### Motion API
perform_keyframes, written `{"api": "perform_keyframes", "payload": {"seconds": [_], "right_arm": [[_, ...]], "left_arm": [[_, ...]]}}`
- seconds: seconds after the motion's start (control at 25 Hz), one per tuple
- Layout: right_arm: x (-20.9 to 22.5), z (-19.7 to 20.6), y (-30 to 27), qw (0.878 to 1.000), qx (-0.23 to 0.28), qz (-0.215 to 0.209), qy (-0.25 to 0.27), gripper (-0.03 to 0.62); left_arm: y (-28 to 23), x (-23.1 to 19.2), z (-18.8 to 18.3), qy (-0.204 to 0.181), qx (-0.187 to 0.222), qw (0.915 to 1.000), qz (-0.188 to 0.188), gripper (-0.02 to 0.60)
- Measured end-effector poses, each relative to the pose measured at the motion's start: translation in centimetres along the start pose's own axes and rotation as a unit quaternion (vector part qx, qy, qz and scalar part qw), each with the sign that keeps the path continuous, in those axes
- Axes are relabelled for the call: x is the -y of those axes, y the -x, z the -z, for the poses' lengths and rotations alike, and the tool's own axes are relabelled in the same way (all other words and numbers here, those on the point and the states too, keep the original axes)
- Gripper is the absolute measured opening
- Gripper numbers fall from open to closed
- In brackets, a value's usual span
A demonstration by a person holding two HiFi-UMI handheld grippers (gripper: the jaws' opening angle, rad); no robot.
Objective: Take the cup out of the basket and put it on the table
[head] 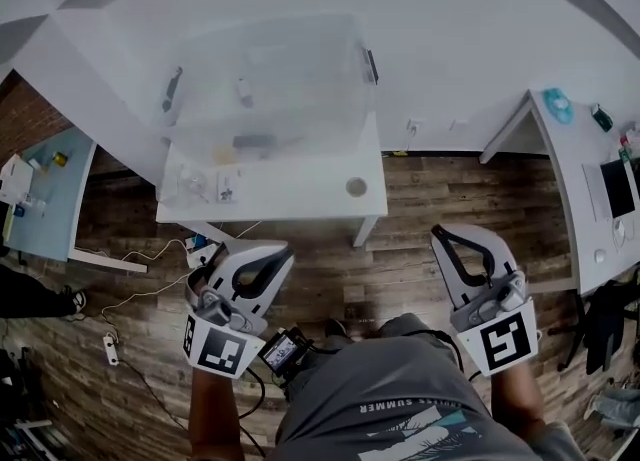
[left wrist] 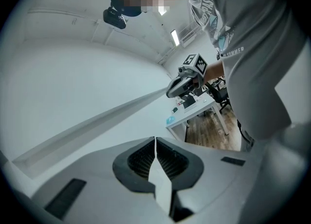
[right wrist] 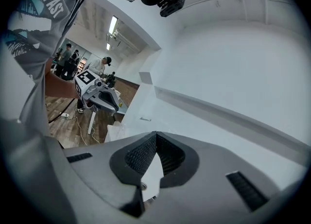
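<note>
A clear plastic basket (head: 268, 79) stands on the white table (head: 300, 197) ahead of me, with a few small things inside that are too blurred to name; I cannot pick out the cup for sure. A small clear object (head: 192, 184) sits on the table by the basket's near left corner. My left gripper (head: 284, 249) and right gripper (head: 438, 233) hang over the wooden floor close to my body, well short of the table. Both are shut and hold nothing, as the left gripper view (left wrist: 155, 139) and the right gripper view (right wrist: 156, 133) show.
A desk with a screen (head: 592, 199) stands at the right and a pale blue desk (head: 50, 211) at the left. Cables and a power strip (head: 110, 349) lie on the floor at the left. A white wall rises behind the table. People (right wrist: 103, 65) stand far off.
</note>
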State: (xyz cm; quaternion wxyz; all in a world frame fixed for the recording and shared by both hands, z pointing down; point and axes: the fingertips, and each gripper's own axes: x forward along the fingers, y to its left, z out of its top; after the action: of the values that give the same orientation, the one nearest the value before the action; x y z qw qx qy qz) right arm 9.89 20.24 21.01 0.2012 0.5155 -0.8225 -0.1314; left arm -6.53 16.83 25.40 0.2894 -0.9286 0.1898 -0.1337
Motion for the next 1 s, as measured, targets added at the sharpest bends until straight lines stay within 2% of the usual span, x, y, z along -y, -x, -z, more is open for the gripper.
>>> {"api": "perform_keyframes", "payload": {"seconds": [0.2,0.4,0.48,0.56,0.68,0.8,1.0], "right_arm": [[2.1,0.5,-1.3,1.000,-0.019,0.002,0.017,0.011],[4.4,1.9,-3.6,1.000,0.000,-0.020,0.007,0.011],[5.5,2.4,-4.7,0.999,0.004,-0.033,0.023,0.011],[7.0,3.0,-5.8,0.997,-0.005,-0.028,0.076,0.011],[9.1,3.3,-7.4,0.985,0.005,0.001,0.174,0.011],[10.3,3.7,-9.3,0.983,0.040,-0.013,0.176,0.011],[11.8,4.2,-12.6,0.981,0.059,-0.038,0.179,0.011]], "left_arm": [[-1.2,-1.9,1.4,0.011,0.005,0.9999,-0.010,0.016],[-4.0,-2.2,1.8,0.018,-0.013,0.9997,-0.013,0.015],[-4.9,-2.7,1.7,0.016,-0.024,0.9994,-0.019,0.017],[-6.0,-3.7,2.0,0.006,-0.043,0.9985,-0.032,0.017],[-8.1,-4.6,2.9,-0.019,-0.079,0.9952,-0.055,0.016],[-10.4,-5.7,2.8,-0.031,-0.081,0.9929,-0.082,0.016],[-13.8,-7.6,3.1,-0.087,-0.086,0.9868,-0.106,0.015]]}}
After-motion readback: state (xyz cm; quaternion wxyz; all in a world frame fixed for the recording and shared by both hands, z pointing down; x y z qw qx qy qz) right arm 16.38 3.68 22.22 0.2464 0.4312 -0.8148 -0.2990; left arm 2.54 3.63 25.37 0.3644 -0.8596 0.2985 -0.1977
